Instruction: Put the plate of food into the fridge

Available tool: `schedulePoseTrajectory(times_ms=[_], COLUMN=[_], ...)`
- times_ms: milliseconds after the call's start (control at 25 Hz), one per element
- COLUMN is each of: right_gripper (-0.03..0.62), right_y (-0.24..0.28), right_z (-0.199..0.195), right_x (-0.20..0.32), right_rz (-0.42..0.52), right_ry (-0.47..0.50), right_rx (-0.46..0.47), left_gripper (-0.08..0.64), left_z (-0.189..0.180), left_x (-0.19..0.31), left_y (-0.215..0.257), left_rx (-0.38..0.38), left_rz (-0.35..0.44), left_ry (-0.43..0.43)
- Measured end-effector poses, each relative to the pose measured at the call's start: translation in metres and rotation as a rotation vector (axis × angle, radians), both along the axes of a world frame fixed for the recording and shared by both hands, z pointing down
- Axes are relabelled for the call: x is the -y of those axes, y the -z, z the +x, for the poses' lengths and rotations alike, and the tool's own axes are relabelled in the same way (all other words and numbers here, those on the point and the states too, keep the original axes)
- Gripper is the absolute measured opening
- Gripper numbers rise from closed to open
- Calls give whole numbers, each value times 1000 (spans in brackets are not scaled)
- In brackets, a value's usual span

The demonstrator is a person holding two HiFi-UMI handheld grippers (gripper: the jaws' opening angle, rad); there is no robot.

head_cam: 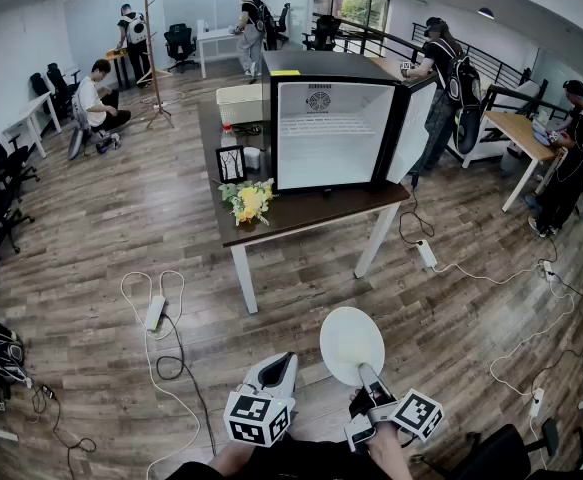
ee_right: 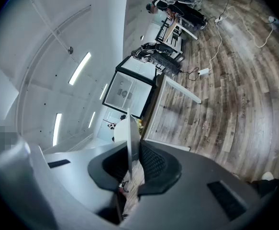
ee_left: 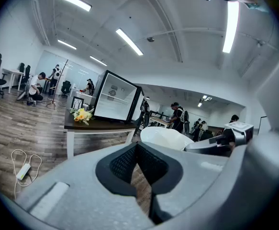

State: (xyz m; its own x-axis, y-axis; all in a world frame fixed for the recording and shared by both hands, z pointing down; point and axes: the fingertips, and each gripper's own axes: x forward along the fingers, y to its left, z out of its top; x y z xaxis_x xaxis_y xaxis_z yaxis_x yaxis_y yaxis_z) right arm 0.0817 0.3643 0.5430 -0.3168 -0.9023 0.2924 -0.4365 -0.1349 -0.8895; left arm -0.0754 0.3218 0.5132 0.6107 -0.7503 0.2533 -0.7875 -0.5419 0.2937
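We're pinching the plate (head_cam: 352, 343) by its rim in the right gripper (head_cam: 369, 376), left gripper (head_cam: 276, 368) pressed together, empty; the fridge (head_cam: 331, 128) is sitting straight beyond the plate.

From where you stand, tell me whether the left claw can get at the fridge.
Probably not yet. The fridge sits on the table well ahead, and the left claw hangs low, far short of it. Only floor lies between and the door stands open, so stepping closer should do.
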Motion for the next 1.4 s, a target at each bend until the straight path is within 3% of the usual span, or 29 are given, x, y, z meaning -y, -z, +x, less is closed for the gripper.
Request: schedulePoseTrajectory(times_ms=[200,400,720,1000,1400], right_gripper=[48,52,51,49,49], right_y=[4,8,4,11,-7], right_z=[-19,-37,-47,-44,-15], right_x=[34,51,61,76,126], right_rz=[31,58,45,72,22], right_ry=[4,-8,-29,-45,-15], right_rx=[11,81,62,129,125], left_gripper=[8,8,8,8,8], left_z=[-3,-4,-8,1,24], left_x=[28,38,44,47,91], left_y=[0,3,0,-2,-20], left_rx=[18,17,23,10,44], left_rz=[9,20,21,3,-11], left_ry=[-31,-65,-107,-104,-57])
